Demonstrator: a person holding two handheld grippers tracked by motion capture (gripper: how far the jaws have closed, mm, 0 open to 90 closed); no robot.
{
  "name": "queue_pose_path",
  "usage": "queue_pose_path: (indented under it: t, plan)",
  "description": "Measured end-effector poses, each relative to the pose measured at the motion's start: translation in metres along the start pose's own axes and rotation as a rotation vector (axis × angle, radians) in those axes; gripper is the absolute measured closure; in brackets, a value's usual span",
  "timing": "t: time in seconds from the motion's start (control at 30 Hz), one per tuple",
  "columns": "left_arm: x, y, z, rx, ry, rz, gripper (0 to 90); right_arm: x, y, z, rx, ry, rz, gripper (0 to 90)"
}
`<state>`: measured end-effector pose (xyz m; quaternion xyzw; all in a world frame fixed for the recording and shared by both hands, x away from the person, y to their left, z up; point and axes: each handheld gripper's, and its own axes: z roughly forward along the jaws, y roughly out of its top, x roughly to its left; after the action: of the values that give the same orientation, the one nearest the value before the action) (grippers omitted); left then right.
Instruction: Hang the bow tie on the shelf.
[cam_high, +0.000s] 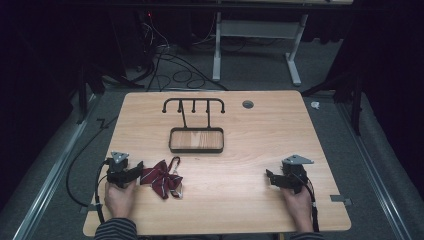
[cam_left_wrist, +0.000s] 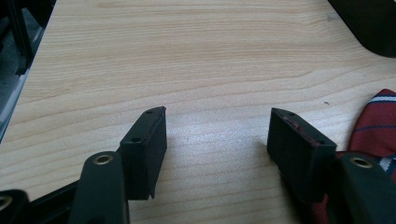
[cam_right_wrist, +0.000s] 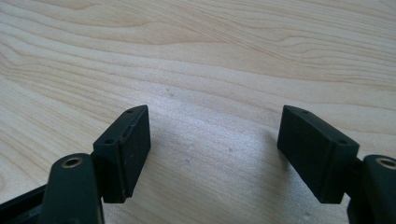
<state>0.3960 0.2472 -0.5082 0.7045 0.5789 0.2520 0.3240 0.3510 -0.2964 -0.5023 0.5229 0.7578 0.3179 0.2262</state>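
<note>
Pale wood table (cam_high: 240, 150) in a dark room, cables on the floor at upper frame. Black hook rack (cam_high: 195, 127) at centre, likely for hanging. Striped bow tie (cam_high: 162, 179) lower left, just beside left gripper (cam_high: 134, 172), spread wide, empty. Right gripper (cam_high: 272, 179) lower right, likewise agape.

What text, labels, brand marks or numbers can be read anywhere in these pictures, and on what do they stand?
None can be read.
The striped bow tie carries stripes only, no lettering.
The black hook stand, the wooden table and both grippers, left gripper and right gripper, show no markings; the jaws bear only screw holes.
Anything on the gear on the dark floor behind is too dim to tell.
</note>
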Motion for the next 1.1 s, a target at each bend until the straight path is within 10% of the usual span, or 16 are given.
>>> queue_pose_path:
  t: [1.1]
  plan:
    - [-0.0009,0.0004,-0.0002,0.002,0.013,-0.011,40.7,-0.0001,0.0001,-0.0001,0.001,0.001,0.001,26.9]
